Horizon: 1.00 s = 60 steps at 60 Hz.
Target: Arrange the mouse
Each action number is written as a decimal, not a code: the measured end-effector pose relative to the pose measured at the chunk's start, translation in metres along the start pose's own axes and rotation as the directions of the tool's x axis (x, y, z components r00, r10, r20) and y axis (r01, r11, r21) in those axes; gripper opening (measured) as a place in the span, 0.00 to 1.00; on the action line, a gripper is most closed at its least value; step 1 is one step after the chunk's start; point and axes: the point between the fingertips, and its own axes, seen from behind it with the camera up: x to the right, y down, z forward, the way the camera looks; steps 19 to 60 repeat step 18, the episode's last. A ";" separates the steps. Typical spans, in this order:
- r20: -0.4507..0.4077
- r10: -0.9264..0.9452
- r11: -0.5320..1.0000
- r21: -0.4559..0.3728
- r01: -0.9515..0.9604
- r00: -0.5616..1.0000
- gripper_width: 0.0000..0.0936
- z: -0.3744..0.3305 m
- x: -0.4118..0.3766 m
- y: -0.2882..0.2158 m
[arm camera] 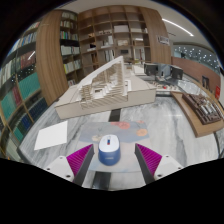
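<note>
A blue and white computer mouse (109, 149) lies on the pale glossy table (60, 150), between my two fingers with a gap at each side. My gripper (112, 158) is open, its purple pads (80, 159) standing left and right of the mouse. The mouse rests on the table on its own.
A large pale wooden architectural model (105, 90) stands on the table beyond the mouse. A white sheet (48, 138) lies to the left. A keyboard (205, 112) and monitors (165, 72) are to the right. Bookshelves (70, 45) line the back.
</note>
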 end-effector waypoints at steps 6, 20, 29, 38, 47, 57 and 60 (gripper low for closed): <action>-0.007 0.033 0.999 0.035 -0.033 0.999 0.91 -0.048 0.034 0.005; -0.084 0.148 0.986 0.087 -0.141 0.985 0.89 -0.107 0.132 0.047; -0.084 0.148 0.986 0.087 -0.141 0.985 0.89 -0.107 0.132 0.047; -0.084 0.148 0.986 0.087 -0.141 0.985 0.89 -0.107 0.132 0.047; -0.084 0.148 0.986 0.087 -0.141 0.985 0.89 -0.107 0.132 0.047; -0.084 0.148 0.986 0.087 -0.141 0.985 0.89 -0.107 0.132 0.047; -0.084 0.148 0.986 0.087 -0.141 0.985 0.89 -0.107 0.132 0.047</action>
